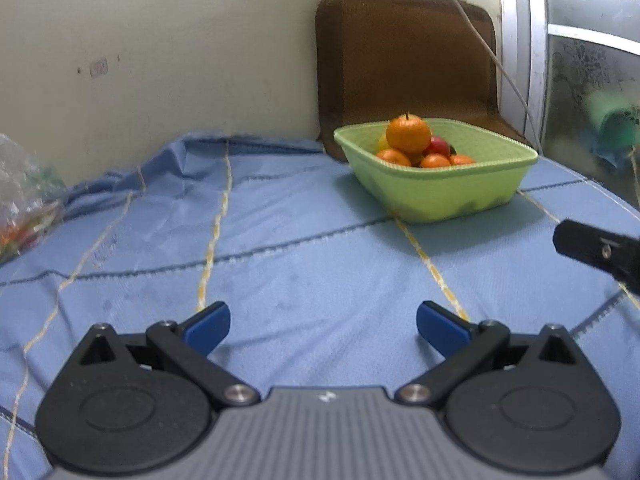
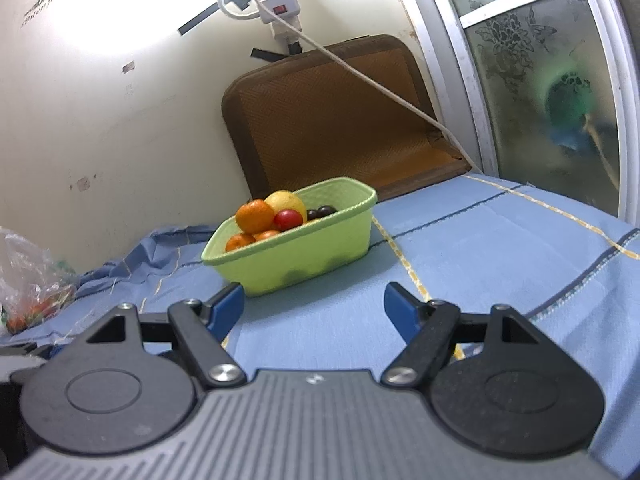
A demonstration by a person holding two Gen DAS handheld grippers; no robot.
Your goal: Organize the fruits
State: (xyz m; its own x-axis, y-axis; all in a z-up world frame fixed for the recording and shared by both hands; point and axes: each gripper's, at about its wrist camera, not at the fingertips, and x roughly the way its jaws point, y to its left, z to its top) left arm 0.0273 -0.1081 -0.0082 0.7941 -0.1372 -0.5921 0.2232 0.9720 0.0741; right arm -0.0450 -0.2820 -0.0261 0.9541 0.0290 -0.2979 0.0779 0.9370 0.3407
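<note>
Left wrist view first: nearest the lens the left gripper (image 1: pixel 323 326) hangs over the blue cloth (image 1: pixel 280 248) with its blue fingers (image 1: pixel 208 326) wide apart and nothing between them. Off at the right edge a black piece of the right gripper (image 1: pixel 596 250) pokes in. Further back sits the green basket (image 1: pixel 440 192), and on top of the pile inside rides one orange (image 1: pixel 408 135), stem up, with smaller oranges and a red fruit (image 1: pixel 439 146) below it.

My read on handling: that top orange looks firm, round and smooth-skinned, fairly light, so it could roll or slip. A grip across its widest part seems safest, squeezing gently. It sits high and loose, so a nudge may send it tumbling. The basket looks like thin plastic, light enough to slide on the cloth if pushed.

Right wrist view now: the right gripper (image 2: pixel 314 306) also has its fingers spread, empty, with the basket (image 2: pixel 320 252) just ahead of the left fingertip. This angle gives what the other hides: a yellow fruit (image 2: pixel 286 202) behind the orange (image 2: pixel 255 215), and dark fruits (image 2: pixel 322 212) deeper in the basket. At far left a clear plastic bag (image 2: pixel 32 280) holds something orange. Behind the basket a brown mat (image 2: pixel 340 120) leans on the wall, and above it a power strip (image 2: pixel 280 4) trails a white cable.
</note>
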